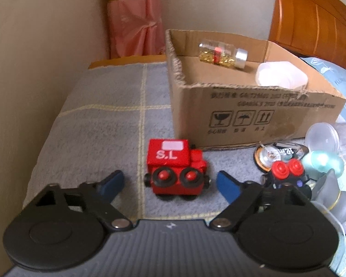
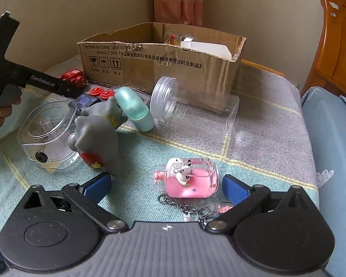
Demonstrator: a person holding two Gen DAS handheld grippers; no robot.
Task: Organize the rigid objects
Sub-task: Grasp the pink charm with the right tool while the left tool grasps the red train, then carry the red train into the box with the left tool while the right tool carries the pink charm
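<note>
Left gripper (image 1: 170,182): jaws spread wide, holding nothing; the red toy train (image 1: 176,167) sits on the grey checked blanket (image 1: 103,120) between the blue pads, touching neither.
Right gripper (image 2: 166,184): wide open and empty, with the pink bottle keychain (image 2: 186,177) lying between its fingers (chain trailing toward the camera).
Cardboard box (image 1: 253,113): just behind the train, holding a small jar of gold bits (image 1: 221,54).
Grey elephant figure (image 2: 96,133): near the right gripper's left finger.
</note>
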